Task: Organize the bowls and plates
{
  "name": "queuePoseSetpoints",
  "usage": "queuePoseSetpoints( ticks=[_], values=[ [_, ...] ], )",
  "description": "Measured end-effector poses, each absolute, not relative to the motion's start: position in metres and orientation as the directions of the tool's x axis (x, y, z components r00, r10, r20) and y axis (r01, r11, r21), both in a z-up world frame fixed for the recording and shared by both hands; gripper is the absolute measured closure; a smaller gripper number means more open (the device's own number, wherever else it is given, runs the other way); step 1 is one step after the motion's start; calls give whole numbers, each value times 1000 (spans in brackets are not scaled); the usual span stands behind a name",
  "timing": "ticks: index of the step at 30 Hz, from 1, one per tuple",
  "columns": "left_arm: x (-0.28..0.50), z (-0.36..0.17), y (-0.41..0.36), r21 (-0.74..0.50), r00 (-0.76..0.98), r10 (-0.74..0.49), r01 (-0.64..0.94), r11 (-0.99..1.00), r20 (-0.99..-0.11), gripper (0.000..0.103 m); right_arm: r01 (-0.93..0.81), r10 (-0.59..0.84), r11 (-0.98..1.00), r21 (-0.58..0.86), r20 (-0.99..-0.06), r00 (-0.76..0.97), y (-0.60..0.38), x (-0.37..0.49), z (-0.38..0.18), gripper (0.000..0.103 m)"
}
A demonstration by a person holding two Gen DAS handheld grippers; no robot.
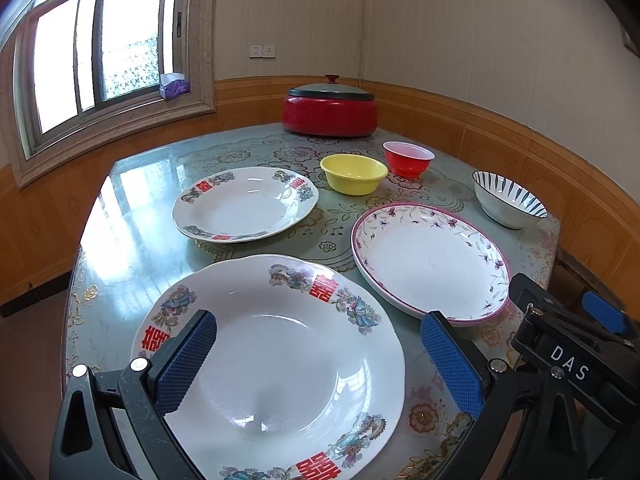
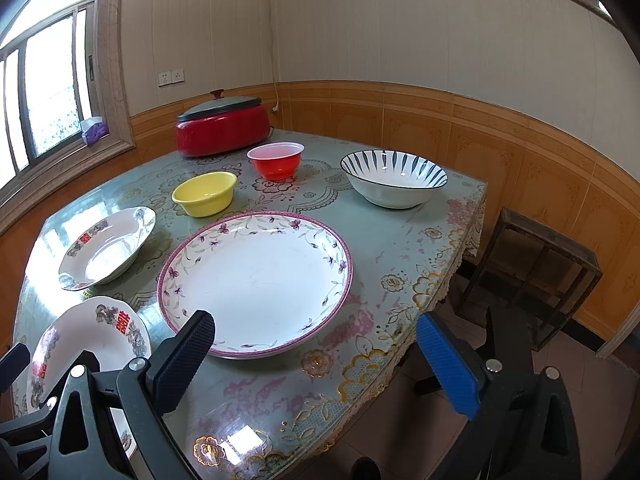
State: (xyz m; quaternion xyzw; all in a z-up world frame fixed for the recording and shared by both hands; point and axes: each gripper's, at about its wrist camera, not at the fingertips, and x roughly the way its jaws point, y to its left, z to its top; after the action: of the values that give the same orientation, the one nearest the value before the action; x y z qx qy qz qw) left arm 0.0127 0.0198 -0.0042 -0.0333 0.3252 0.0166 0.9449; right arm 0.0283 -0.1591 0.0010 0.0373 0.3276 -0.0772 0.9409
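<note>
Covering table (image 2: pixel 420 248): floral cloth under glossy sheet, window glare on left part. Room: pale panelled walls, orange tile band below, window (image 1: pixel 100 48) at left, wooden crate (image 2: pixel 532 276) on floor beside table.

Near plate (image 1: pixel 280 364) with red characters lies flat at front edge, round, no long axis. Left gripper (image 1: pixel 318 364) hovers over it, jaws spread wide, holding nothing. Right gripper (image 2: pixel 316 364) also spread wide, empty, above table edge just in front of purple-rimmed plate (image 2: pixel 256 280).

Far plate (image 1: pixel 244 204) flat, well apart. Yellow bowl (image 1: pixel 354 174), red bowl (image 1: pixel 408 158), striped bowl (image 1: pixel 506 200) upright behind plates. Red lidded pot (image 1: pixel 330 110) at far edge.
</note>
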Motion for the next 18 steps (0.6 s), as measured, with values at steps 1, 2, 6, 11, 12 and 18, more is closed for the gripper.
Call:
queuePoseSetpoints(
  ticks=[1, 2, 6, 11, 12, 18],
  values=[
    [14, -4, 19, -51, 787, 10, -52, 997, -616, 0, 170, -121, 985, 20, -623, 773, -160, 28, 1, 0],
    [14, -5, 18, -51, 787, 9, -52, 997, -617, 0, 171, -121, 985, 20, -623, 773, -160, 29, 1, 0],
    [16, -5, 17, -50, 786, 9, -51, 997, -618, 0, 171, -121, 985, 21, -625, 772, -160, 30, 0, 0],
    [16, -5, 17, -51, 786, 9, -51, 997, -618, 0, 169, -119, 985, 21, -630, 768, -161, 31, -1, 0],
    [16, -5, 17, -51, 786, 9, -51, 997, -618, 0, 169, -118, 985, 21, -630, 767, -161, 31, -1, 0],
    [19, -6, 16, -63, 786, -13, -33, 997, -618, 0, 154, -107, 988, 18, -639, 762, -161, 34, -3, 0]
  ],
)
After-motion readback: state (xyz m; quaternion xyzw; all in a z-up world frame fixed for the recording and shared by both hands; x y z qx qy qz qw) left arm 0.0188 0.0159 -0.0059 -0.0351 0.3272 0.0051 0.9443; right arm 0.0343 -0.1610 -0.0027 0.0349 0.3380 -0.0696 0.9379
